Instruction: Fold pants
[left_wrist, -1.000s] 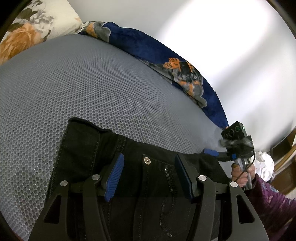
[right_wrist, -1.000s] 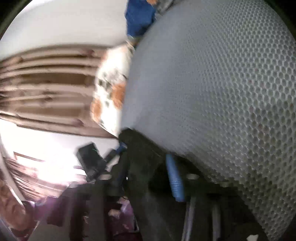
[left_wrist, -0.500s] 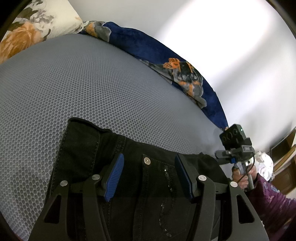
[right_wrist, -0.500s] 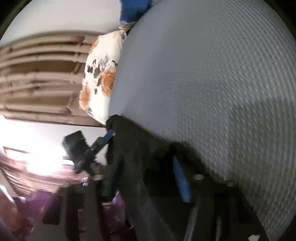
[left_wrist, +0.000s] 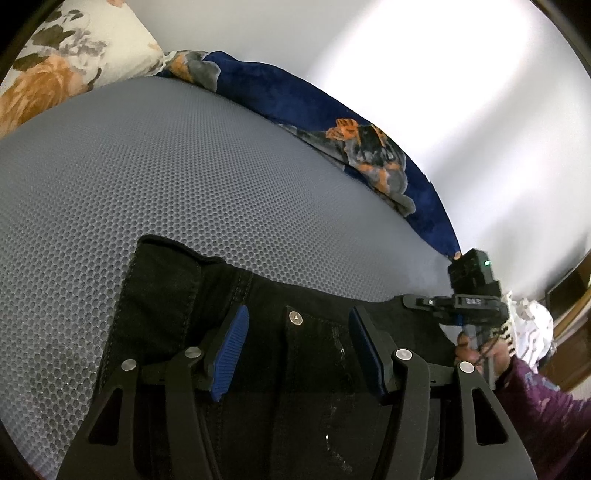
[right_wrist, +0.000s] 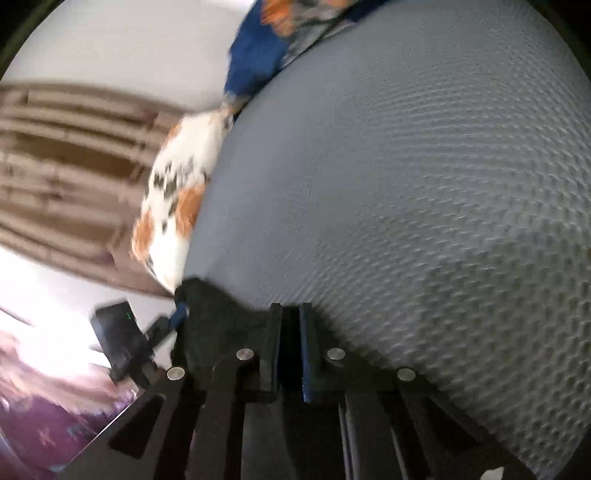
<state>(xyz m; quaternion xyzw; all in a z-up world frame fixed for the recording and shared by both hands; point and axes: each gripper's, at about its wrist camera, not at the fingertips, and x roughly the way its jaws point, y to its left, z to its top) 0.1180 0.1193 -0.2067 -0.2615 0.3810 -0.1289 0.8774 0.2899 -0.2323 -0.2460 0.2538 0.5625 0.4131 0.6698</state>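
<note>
Black pants (left_wrist: 317, 354) lie on a grey mesh mattress (left_wrist: 184, 177), waistband with a metal button (left_wrist: 294, 316) facing away. My left gripper (left_wrist: 295, 332) is open, its blue pads straddling the waistband around the button. My right gripper (right_wrist: 291, 325) has its jaws closed together on the dark waistband edge; it also shows in the left wrist view (left_wrist: 410, 301) at the right end of the waistband. The pants (right_wrist: 214, 314) show blurred in the right wrist view.
A floral pillow (left_wrist: 55, 66) lies at the far left corner. A blue floral blanket (left_wrist: 351, 140) runs along the far edge by the white wall. Wooden slats (right_wrist: 66, 177) stand left in the right wrist view. White cloth (left_wrist: 532, 325) sits at right.
My right gripper's jaws have closed from open onto the waistband edge, and its view has swung. My left gripper has stayed open over the button.
</note>
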